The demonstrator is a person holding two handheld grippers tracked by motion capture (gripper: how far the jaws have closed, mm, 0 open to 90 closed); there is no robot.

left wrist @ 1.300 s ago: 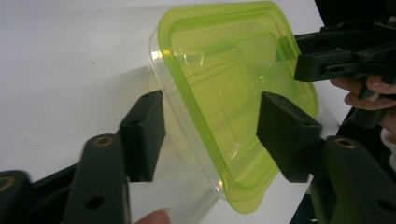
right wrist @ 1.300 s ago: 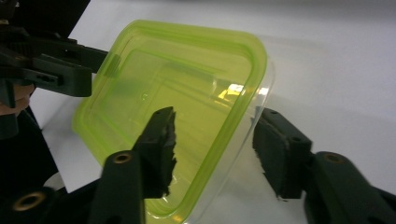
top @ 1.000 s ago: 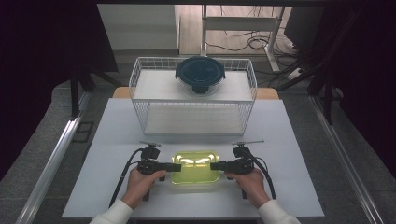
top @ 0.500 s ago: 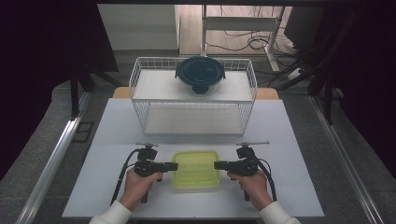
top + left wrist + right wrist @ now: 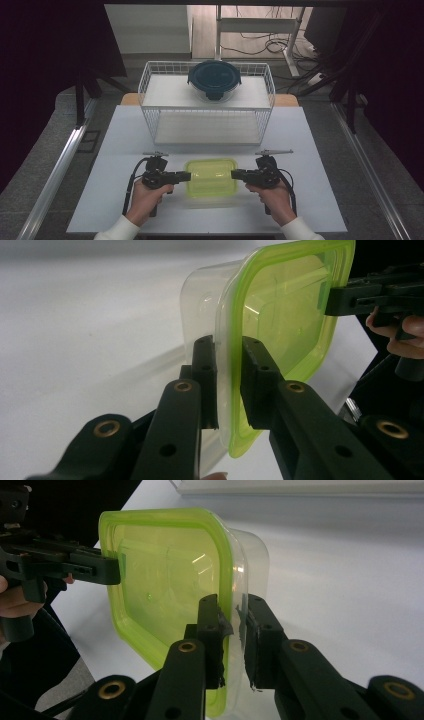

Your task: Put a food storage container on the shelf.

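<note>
**Two claws, one green-lidded box between them**

One person stands at the white surface (image 5: 320, 150), a claw in each hand. The left claw (image 5: 186, 176) pinches the left rim of a clear plastic box with a lime-green lid (image 5: 211, 176); the right claw (image 5: 236, 174) pinches the opposite rim. Both have just been closing, and the lid's edge now sits between each pair of jaws.

In the left gripper view the two black jaws clamp the rim where lid meets the clear tub (image 5: 280, 325), one pad on the tub side, one on the lid side, with the other claw (image 5: 345, 300) biting the far edge. The right gripper view mirrors this: its own jaws grip the near rim of the box (image 5: 165, 580) and the other claw (image 5: 112, 570) holds the far one.

I count one such box at the front of the surface, between the hands. Farther back stands one white wire basket (image 5: 207, 127), and on top of it one round glass bowl with a dark blue lid (image 5: 214, 80). Two cables trail from the claws toward the person.
</note>
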